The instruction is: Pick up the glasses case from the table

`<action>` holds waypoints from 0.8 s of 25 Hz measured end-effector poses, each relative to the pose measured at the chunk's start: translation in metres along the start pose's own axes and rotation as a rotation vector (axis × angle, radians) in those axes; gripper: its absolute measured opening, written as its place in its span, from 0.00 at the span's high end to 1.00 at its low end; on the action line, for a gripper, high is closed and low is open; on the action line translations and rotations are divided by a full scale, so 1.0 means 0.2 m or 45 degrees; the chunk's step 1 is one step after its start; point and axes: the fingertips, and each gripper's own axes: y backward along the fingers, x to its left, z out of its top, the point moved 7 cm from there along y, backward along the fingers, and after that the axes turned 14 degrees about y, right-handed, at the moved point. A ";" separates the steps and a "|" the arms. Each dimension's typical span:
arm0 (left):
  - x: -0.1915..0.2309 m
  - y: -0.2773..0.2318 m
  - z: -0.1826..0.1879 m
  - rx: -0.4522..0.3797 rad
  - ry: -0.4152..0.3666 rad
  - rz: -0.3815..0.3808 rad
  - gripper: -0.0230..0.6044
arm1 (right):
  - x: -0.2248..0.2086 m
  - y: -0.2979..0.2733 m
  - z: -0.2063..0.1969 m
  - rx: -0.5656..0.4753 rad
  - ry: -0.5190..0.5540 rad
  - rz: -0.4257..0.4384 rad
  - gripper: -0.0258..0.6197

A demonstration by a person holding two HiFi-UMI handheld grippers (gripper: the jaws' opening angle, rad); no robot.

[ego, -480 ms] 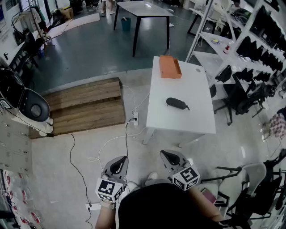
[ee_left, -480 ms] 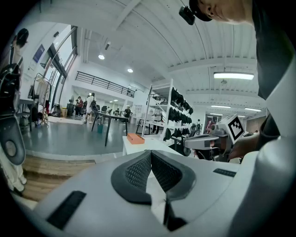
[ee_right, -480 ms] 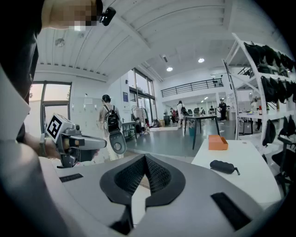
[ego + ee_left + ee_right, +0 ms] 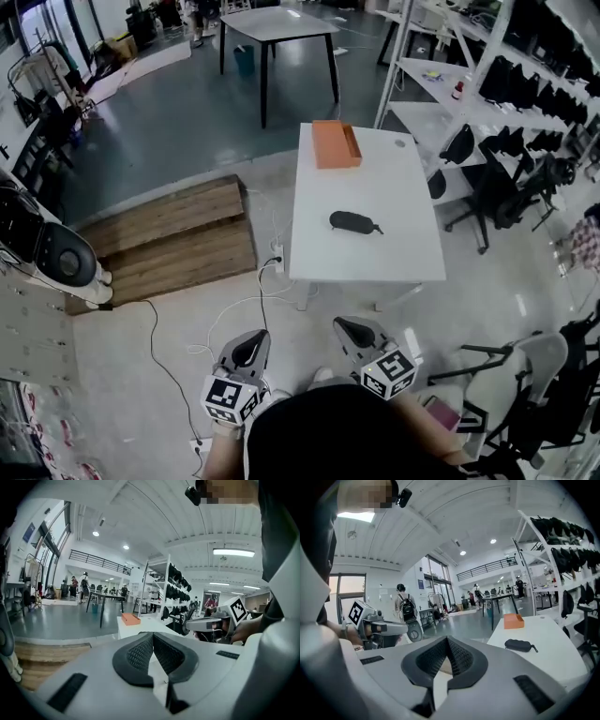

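The black glasses case (image 4: 354, 222) lies alone near the middle of the white table (image 4: 403, 253), well ahead of both grippers. The right gripper view shows the glasses case (image 4: 519, 645) to the right of the jaws, far off. My left gripper (image 4: 246, 349) and right gripper (image 4: 354, 333) are held low in front of the person's body, short of the table's near edge. Both are shut, with nothing between the pads. In their own views, the left gripper (image 4: 153, 637) and the right gripper (image 4: 447, 641) have their jaws pressed together at the tips.
An orange box (image 4: 336, 144) sits at the table's far end. A wooden platform (image 4: 169, 239) and floor cables (image 4: 234, 300) lie left of the table. Shelving (image 4: 506, 84) and office chairs (image 4: 487, 178) stand to the right, and another chair (image 4: 525, 375) is near my right side.
The table and case have shifted a little left and nearer in the head view. Both grippers stay low and shut in front of the body.
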 end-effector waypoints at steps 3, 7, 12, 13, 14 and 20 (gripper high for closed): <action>-0.05 -0.10 0.01 0.018 -0.014 -0.001 0.93 | -0.11 0.01 -0.03 0.000 -0.035 -0.002 0.92; -0.09 -0.21 0.01 0.034 -0.019 -0.001 0.93 | -0.24 0.00 -0.03 -0.012 -0.044 -0.019 0.92; -0.05 -0.32 0.04 0.057 -0.011 -0.013 0.93 | -0.32 -0.04 -0.03 -0.027 -0.055 -0.037 0.92; -0.03 -0.34 0.05 0.064 -0.013 -0.014 0.93 | -0.34 -0.06 -0.04 -0.016 -0.064 -0.049 0.92; 0.00 -0.37 0.06 0.068 -0.012 -0.016 0.93 | -0.37 -0.08 -0.04 -0.005 -0.076 -0.062 0.92; 0.28 -0.58 0.17 0.079 0.010 -0.046 0.93 | -0.53 -0.36 -0.01 0.028 -0.103 -0.127 0.92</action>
